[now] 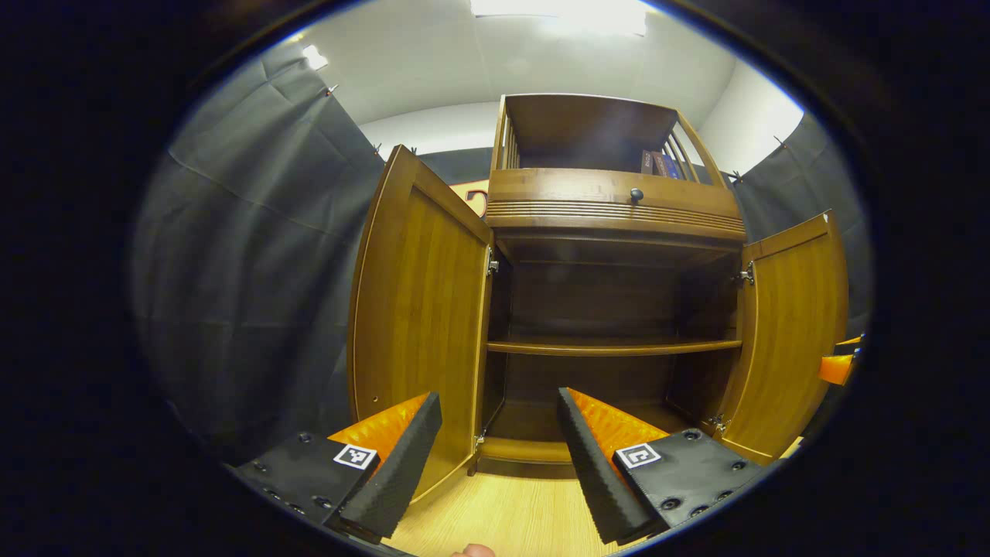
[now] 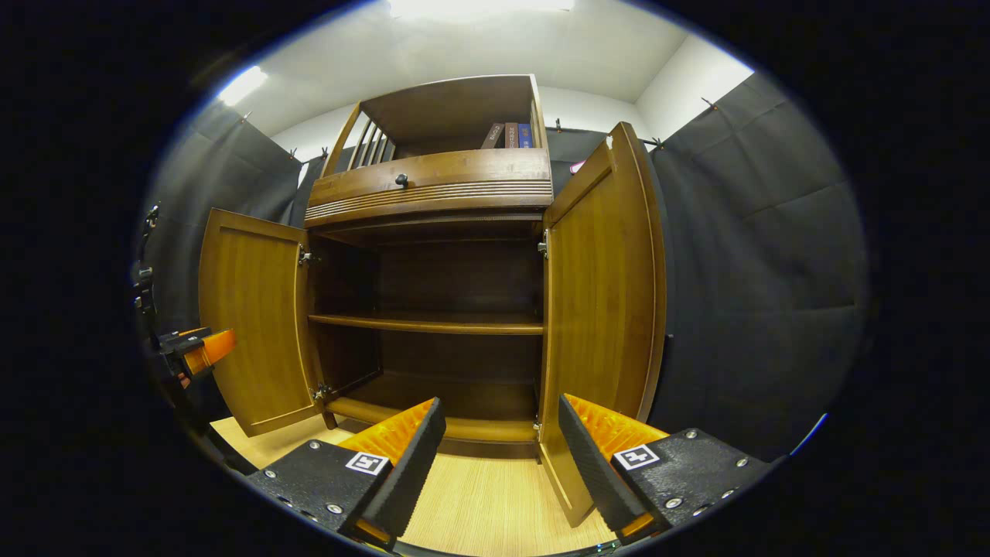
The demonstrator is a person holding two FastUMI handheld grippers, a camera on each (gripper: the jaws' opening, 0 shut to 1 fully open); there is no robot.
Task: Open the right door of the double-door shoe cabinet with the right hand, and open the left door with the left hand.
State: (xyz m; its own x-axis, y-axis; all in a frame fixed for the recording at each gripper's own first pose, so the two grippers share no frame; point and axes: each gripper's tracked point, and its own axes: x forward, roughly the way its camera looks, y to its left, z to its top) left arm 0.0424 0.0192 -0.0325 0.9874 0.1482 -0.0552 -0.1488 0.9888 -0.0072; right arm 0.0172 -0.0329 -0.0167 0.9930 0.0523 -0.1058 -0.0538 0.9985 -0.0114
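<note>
Risk now is small: with both tongs, left gripper point(image 1: 499, 456) and right gripper point(image 2: 501, 464), wide and empty, and left door point(image 1: 421, 309) and right door point(image 2: 603, 309) swung out, you could only knock either shut.

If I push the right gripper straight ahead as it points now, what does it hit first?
Probably the right door: its open edge stands just ahead of the open right gripper, slightly toward one finger. Depth is unclear; passing beside it, the gripper would enter the cabinet's lower compartment.
</note>
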